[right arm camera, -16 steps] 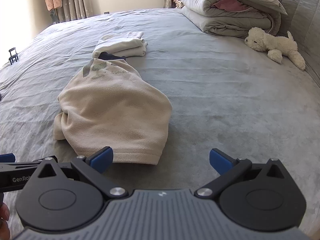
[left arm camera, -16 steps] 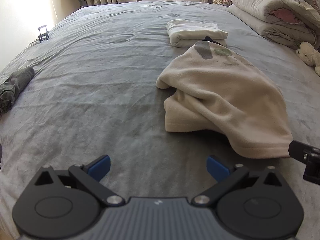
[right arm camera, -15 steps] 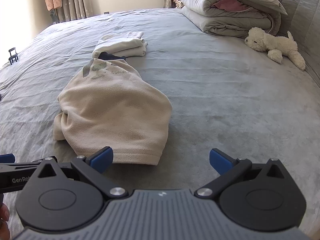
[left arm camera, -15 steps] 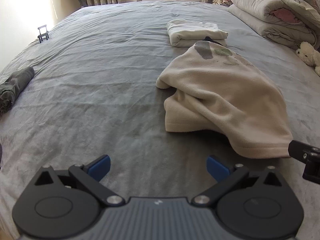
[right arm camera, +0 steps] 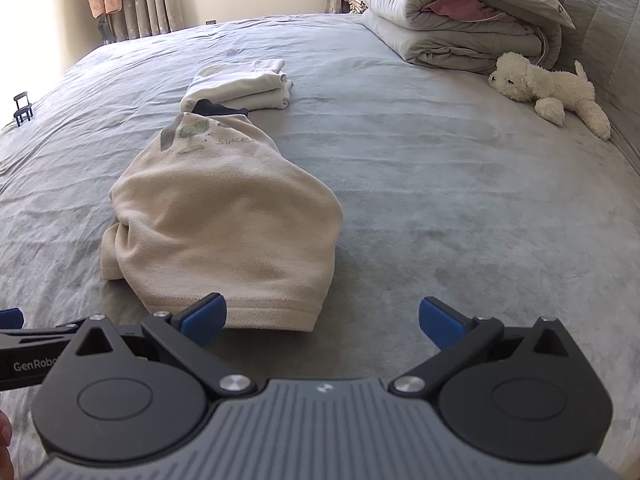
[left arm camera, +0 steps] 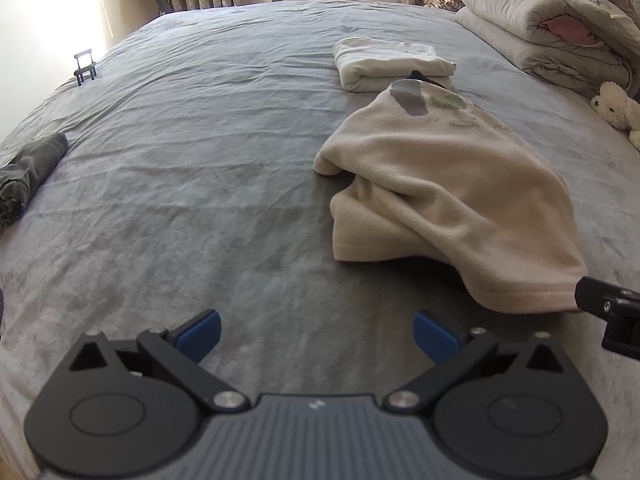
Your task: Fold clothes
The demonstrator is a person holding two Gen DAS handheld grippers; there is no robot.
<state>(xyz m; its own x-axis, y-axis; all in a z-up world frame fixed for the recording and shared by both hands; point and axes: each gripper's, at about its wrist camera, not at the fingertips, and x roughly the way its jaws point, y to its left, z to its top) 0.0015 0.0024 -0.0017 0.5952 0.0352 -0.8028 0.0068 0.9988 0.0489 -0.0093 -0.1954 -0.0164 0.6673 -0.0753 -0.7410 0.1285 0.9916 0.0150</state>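
Fingers [left arm camera: 199, 334] of the left gripper [left arm camera: 316, 334] are seen spread wide and released in the left wrist view, with only the grey bed [left arm camera: 200, 168] between them. A beige fleece garment [left arm camera: 448, 200] is laid crumpled on the bed ahead and to the right, its hem towards the near edge. Just beyond it a folded white garment [left arm camera: 388, 64] is placed. A rolled grey cloth [left arm camera: 28, 172] lies at the left edge, and folded quilts [left arm camera: 552, 32] are stacked in the far right corner.

From the right wrist view, the right gripper [right arm camera: 322, 322] is likewise seen released, nothing grasped. Its left finger is set just before the fleece garment's hem; contact cannot be told. A plush dog [right arm camera: 548, 88] is laid by the right edge.
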